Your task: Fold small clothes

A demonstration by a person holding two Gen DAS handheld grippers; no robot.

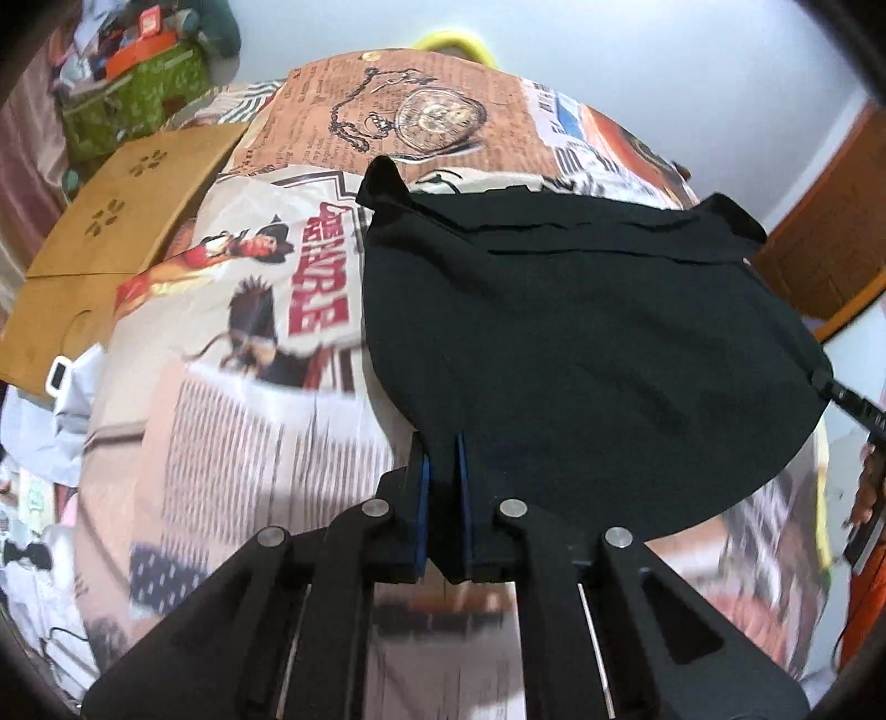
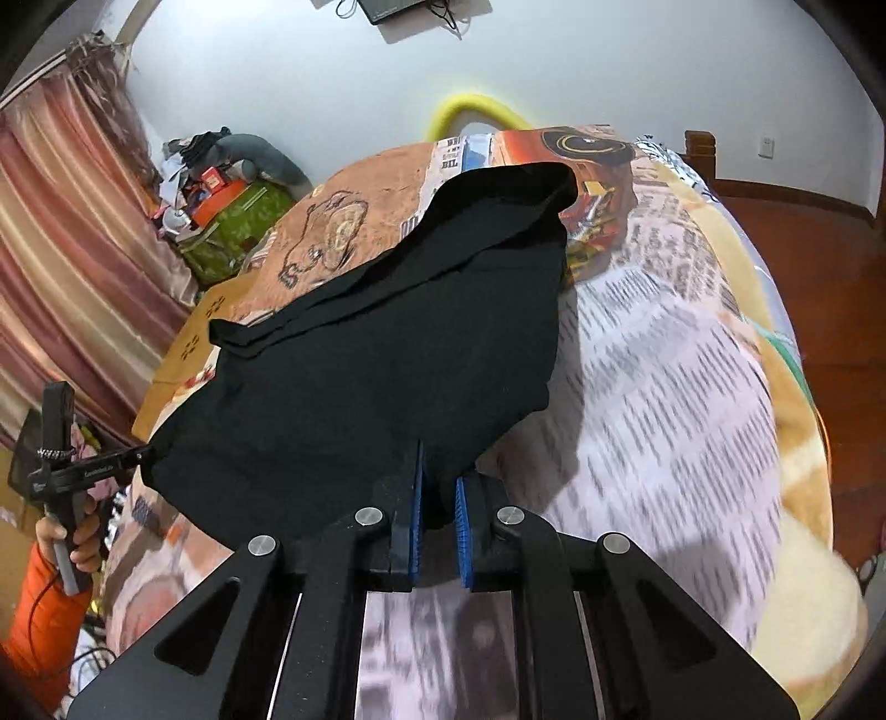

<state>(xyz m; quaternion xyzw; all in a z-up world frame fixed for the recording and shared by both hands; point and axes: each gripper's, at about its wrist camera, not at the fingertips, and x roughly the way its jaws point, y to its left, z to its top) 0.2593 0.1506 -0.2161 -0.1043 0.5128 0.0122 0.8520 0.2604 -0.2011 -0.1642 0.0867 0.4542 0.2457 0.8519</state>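
At the bottom centre of the left wrist view, your left gripper (image 1: 440, 443) has its jaws clamped on the near hem of the black garment (image 1: 581, 343), a tuck of cloth pinched between the blue pads (image 1: 422, 498). The rest of the garment fans out above the jaws across the middle and right of the frame, lying on the bed (image 1: 249, 421) with its printed newspaper-pattern cover. At the lower centre of the right wrist view, your right gripper (image 2: 437, 471) is likewise closed on the black cloth, a fold caught between its blue pads, and the garment stretches from there up toward the top centre. At the left edge of that view you can see your other hand (image 2: 72, 540) in an orange sleeve (image 2: 39, 603) holding the left gripper, whose tip meets the garment's left corner. Nothing lies on the garment. At the upper left of the left wrist view, a flat cardboard box (image 1: 122, 216) lies against the bed's edge, and behind it a green bag (image 1: 138, 94) is heaped with assorted items too small to tell apart. A yellow curved object (image 1: 448, 41) shows at the bed's far end, and striped curtains (image 2: 72, 266) hang at the left of the right wrist view.
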